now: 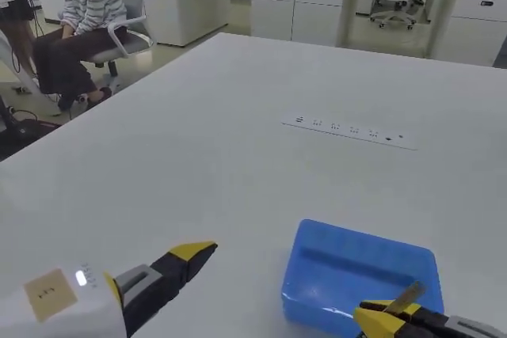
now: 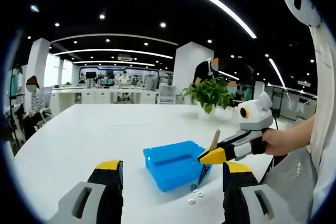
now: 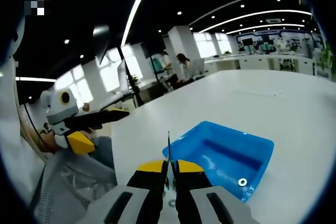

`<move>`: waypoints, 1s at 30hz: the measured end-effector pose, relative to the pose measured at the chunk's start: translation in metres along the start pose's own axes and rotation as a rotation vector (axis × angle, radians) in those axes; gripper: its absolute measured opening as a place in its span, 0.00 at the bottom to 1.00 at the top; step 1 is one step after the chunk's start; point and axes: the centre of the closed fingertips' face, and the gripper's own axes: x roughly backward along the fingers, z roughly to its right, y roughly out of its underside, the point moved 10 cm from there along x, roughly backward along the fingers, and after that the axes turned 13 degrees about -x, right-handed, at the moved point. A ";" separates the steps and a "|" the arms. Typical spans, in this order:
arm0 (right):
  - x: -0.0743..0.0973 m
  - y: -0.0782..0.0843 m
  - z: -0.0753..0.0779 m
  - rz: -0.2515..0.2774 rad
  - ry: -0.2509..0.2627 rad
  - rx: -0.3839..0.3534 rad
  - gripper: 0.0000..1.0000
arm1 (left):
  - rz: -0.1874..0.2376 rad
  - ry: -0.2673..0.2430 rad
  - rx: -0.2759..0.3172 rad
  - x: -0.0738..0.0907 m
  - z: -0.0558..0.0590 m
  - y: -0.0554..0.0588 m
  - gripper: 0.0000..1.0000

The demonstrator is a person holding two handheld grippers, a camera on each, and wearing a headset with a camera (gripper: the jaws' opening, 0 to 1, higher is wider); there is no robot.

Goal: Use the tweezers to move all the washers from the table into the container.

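1. The right hand-held gripper, jaws pinched together, clamps a single pair of tweezers that juts out between its yellow tips.
2. In the left gripper view those tweezers slant downward. Their lower tip is by the near corner of the one blue container. Whether the tip touches the bench cannot be told.
3. The left hand-held gripper has its jaws spread wide and grips nothing. In the head view it hangs over the bench to the left of the container.
4. Three washers lie loose on the bench, clustered just beside the container's corner and near the tweezers' tip.
5. One washer rests inside the container, close to its wall.
6. Farther back, one power strip lies flat on the bench, and one person sits on a chair beyond its edge.
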 end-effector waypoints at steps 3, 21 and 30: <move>-0.005 0.004 0.001 -0.029 0.008 0.042 0.04 | 0.000 -0.002 -0.001 0.000 0.000 0.000 0.78; -0.016 0.017 0.005 -0.095 0.039 0.149 0.04 | -0.003 0.004 -0.003 -0.001 0.001 0.001 0.77; -0.018 0.017 0.003 -0.108 0.034 0.206 0.03 | -0.011 0.012 -0.009 -0.001 0.003 0.002 0.77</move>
